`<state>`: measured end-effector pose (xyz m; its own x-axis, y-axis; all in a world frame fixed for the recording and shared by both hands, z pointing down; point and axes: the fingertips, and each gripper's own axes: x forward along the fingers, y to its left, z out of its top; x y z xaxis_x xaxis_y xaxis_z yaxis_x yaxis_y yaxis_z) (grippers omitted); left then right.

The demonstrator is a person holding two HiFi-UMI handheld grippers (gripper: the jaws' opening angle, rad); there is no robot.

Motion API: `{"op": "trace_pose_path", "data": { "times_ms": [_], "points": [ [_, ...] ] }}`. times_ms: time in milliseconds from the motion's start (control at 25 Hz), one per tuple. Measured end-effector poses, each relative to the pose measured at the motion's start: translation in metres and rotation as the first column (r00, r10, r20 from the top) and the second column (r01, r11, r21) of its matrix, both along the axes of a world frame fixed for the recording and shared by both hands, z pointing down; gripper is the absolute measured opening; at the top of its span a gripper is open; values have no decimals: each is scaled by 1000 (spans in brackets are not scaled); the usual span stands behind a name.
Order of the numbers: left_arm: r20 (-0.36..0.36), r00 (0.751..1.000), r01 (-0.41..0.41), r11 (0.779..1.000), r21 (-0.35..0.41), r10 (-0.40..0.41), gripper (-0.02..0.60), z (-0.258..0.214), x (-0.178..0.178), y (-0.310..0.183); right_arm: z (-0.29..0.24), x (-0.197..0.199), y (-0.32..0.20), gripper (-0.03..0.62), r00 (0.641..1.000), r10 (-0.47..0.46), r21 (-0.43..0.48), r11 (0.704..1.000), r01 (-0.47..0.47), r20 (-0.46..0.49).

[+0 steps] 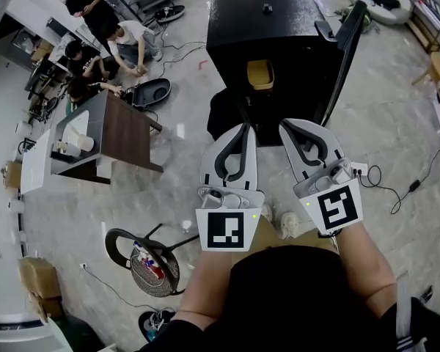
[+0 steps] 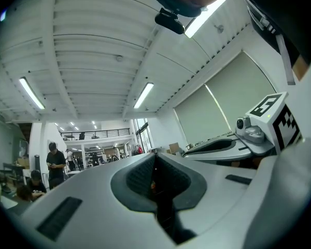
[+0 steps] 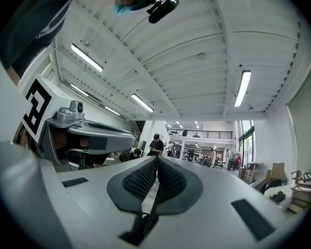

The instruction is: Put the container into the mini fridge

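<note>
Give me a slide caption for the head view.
Left claw and right claw shut and empty before the open mini fridge, yellow container inside.

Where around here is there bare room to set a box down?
The top of the mini fridge is bare but for one small object. The brown table has a free dark surface; white items crowd its left end. Open floor lies between table and fridge. Cables clutter the floor to the fridge's right, and a loaded stool sits lower left.

Bare floor [image 1: 183, 105] at 11 o'clock gives free passage. Mini fridge [image 1: 264, 20] blocks 12 o'clock, with its door [image 1: 348, 42] open at 1 o'clock. Table [image 1: 125, 130] stands at 9 o'clock.
</note>
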<state>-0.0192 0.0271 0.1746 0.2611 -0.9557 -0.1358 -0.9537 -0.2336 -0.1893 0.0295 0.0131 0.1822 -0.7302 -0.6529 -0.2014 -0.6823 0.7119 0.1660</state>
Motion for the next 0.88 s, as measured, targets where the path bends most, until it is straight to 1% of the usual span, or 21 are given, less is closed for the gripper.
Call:
{"op": "trace_pose_path", "data": {
  "times_ms": [160,200,320,360,400,480,560,680,720,880],
  "points": [
    [27,1000,-6,1000,11,5,23,-5,5,2,-5,-1,2,35,1000,-2,16,1000,2,-13],
    [52,999,-9,1000,7,9,23,-5,5,2,-6,-2,2,35,1000,0,21,1000,1,-18],
    [168,985,-31,1000,-2,31,23,-3,6,5,-10,-4,3,35,1000,6,25,1000,-6,-13],
    [195,980,-35,999,-1,35,23,-3,5,6,-11,-4,4,35,1000,6,28,1000,-6,-11],
    [204,978,-36,999,3,35,23,-4,4,7,-12,-6,4,35,1000,6,30,1000,-6,-10],
    [181,983,-29,1000,6,27,23,-5,2,7,-13,-8,5,35,1000,3,30,1000,-3,-6],
    [186,982,-26,1000,1,26,23,-4,0,6,-14,-9,5,35,1000,0,29,1000,0,-2],
    [103,995,-12,1000,13,11,23,-6,-2,3,-16,-10,6,35,1000,-5,35,999,5,0],
    [97,995,-11,1000,17,10,23,-7,-1,2,-16,-9,6,35,1000,-7,36,999,7,-2],
    [194,981,-28,999,16,25,23,-8,4,1,-17,-5,5,35,1000,-6,33,999,6,-10]
  ]
}}
